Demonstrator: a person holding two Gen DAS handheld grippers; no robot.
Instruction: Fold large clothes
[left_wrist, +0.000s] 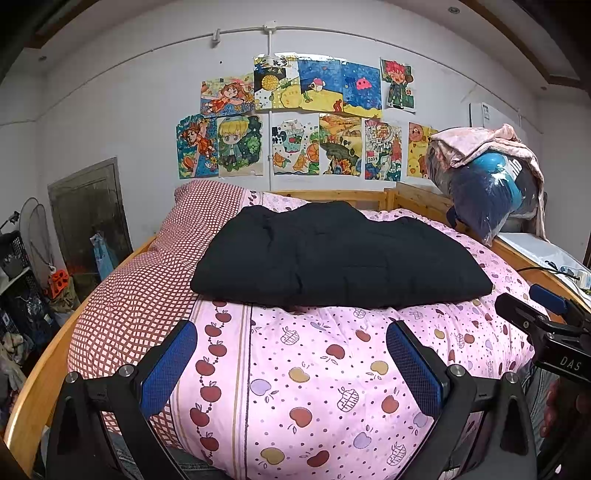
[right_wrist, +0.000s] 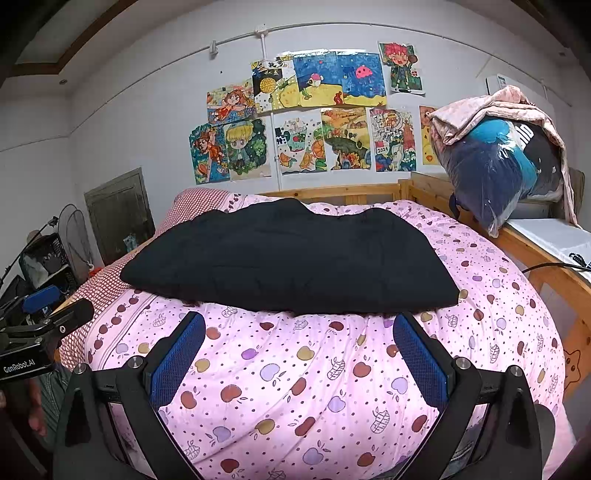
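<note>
Presently: black garment (left_wrist: 340, 258) folded flat on bed (left_wrist: 332, 369), 12 o'clock; left tool (left_wrist: 291, 354) and right tool (right_wrist: 299, 350) both spread, empty; folding seemingly complete, next likely withdrawal

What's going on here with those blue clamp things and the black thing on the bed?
A person is holding a two-finger gripper in each hand to fold clothes. The black garment lies in a neat folded rectangle on the pink apple-print quilt. The left gripper and the right gripper are both open, holding nothing, and hover over the quilt short of the garment. Neither touches it.
</note>
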